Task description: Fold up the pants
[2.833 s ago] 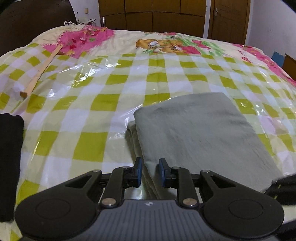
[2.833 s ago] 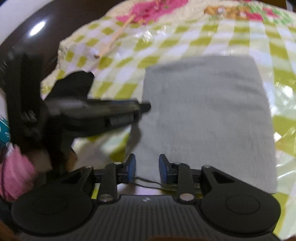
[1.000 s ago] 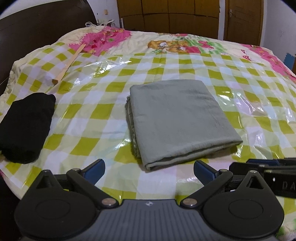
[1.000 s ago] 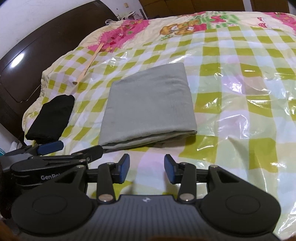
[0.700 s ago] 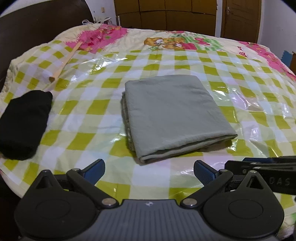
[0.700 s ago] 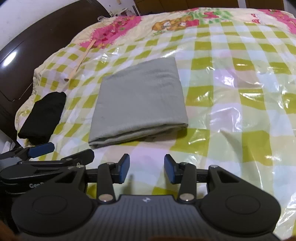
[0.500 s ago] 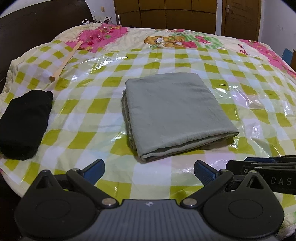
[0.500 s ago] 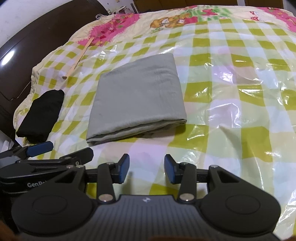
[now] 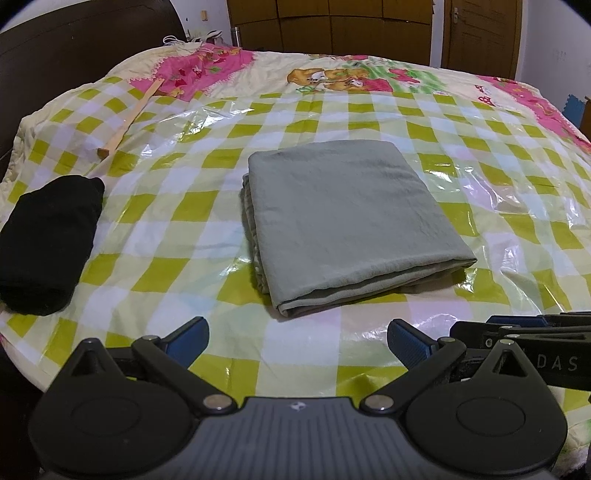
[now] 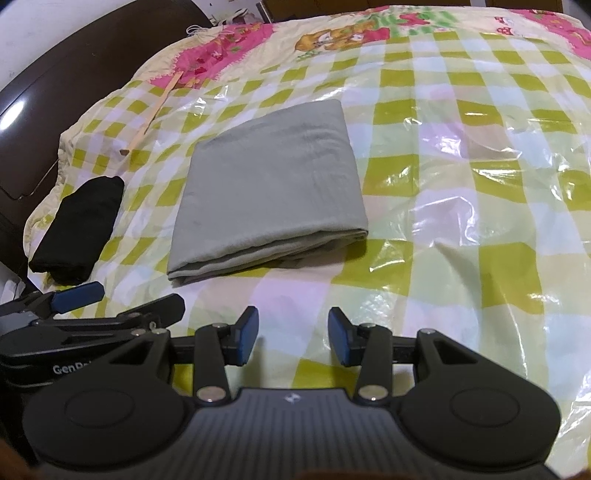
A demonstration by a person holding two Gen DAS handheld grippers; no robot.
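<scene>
We are looking across a wide bed (image 9: pixel 369 122) covered in a yellow-green checked quilt under glossy clear plastic. A dark brown wooden headboard (image 9: pixel 85 48) is standing at its left, while brown wooden wardrobes (image 9: pixel 332 26) and a panelled door (image 9: pixel 480 33) are lining the white far wall (image 9: pixel 554 40).

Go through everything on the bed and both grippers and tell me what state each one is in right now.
grey pants: folded flat, nothing gripping them
black garment: folded, left of the pants
wooden stick: lying loose
left gripper: open wide, empty
right gripper: open, empty
</scene>
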